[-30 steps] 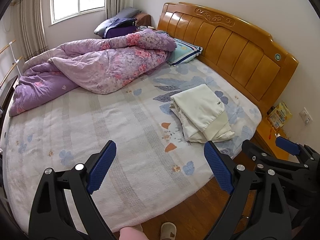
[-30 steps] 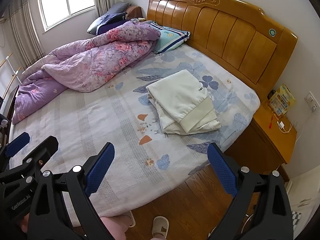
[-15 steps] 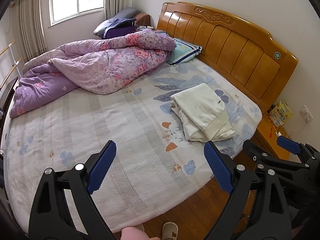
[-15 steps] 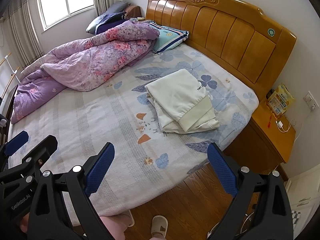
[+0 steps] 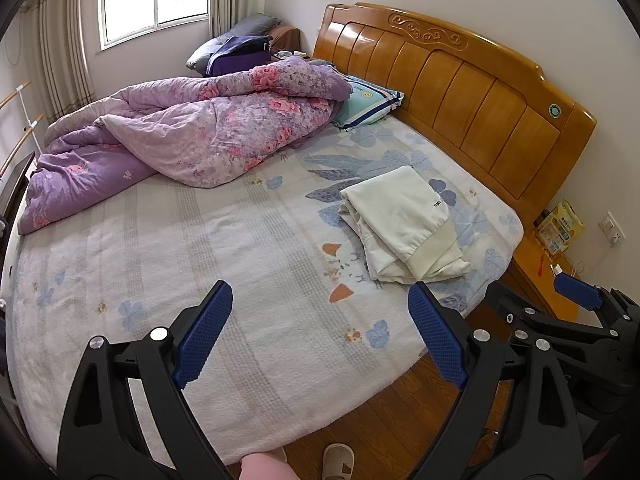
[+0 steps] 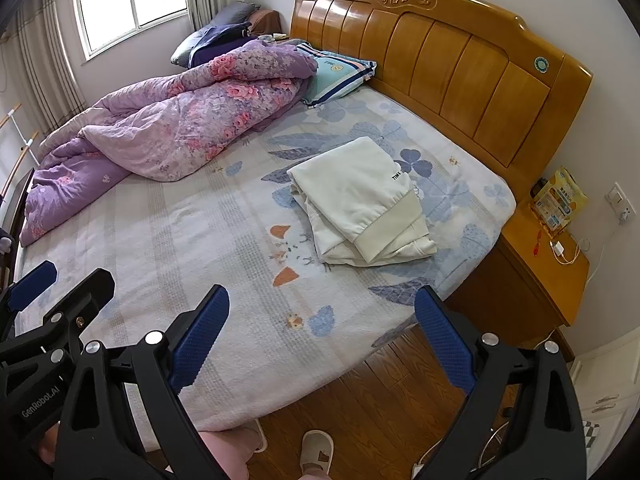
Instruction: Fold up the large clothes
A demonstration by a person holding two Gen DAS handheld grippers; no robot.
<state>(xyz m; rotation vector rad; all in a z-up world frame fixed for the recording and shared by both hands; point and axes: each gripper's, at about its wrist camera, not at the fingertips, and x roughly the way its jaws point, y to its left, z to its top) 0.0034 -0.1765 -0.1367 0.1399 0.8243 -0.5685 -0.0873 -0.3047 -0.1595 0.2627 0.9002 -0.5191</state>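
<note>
Only the right wrist view shows the bedside table (image 6: 532,280) top with its charger; the left wrist view shows the right gripper (image 5: 576,296) at its 4 o'clock. The folded cream garment (image 5: 400,224) lies on the bed (image 5: 160,248), at 1 o'clock from the left gripper (image 5: 320,336). Both grippers' jaws gape, empty. Since earlier, little has shifted; the cameras sit marginally further back.

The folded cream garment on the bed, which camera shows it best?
The right wrist view: the folded cream garment lies near the middle of the picture, whole, with its stacked layers and cuff band clear. In the left wrist view it is also whole but sits further right, close above one finger of the open left claw.
</note>
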